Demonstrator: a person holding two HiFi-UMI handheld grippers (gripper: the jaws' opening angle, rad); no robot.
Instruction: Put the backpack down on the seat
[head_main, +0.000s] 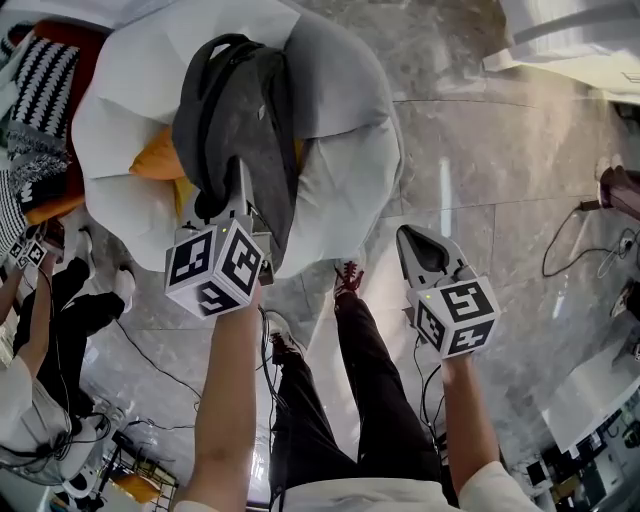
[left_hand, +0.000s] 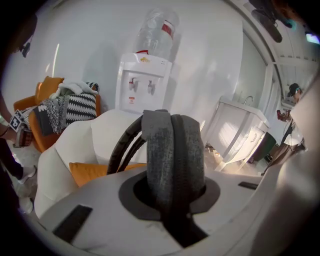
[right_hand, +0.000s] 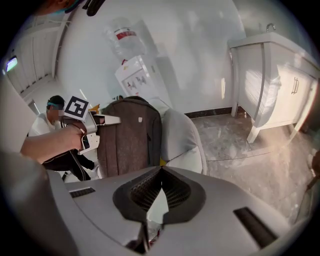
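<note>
Although the backpack (head_main: 245, 120) is already over the seat (head_main: 115, 130), the job does not look finished. At the far left a striped blanket (head_main: 40, 85) lies in a heap and plays no part in this. Next comes the white seat with an orange cushion (head_main: 160, 160) in it, and the grey backpack stands upright above that cushion, against the padded back. The left gripper (head_main: 238, 200) holds it from the top. In the left gripper view its jaws pinch the thick grey handle (left_hand: 172, 155), which fills the gap between them. I cannot tell whether the bag's bottom already touches the seat: the bag itself hides it in the head view, and the right gripper's body covers it in its own view. Further right, the right gripper (head_main: 408, 240) hangs over the bare floor (head_main: 480, 150), beside the seat and apart from the bag. Its jaws are pressed together at the tips with nothing between them. By my reading the carrying is done. What is left is to lower the bag until it rests, let go of the handle and draw the gripper clear.
</note>
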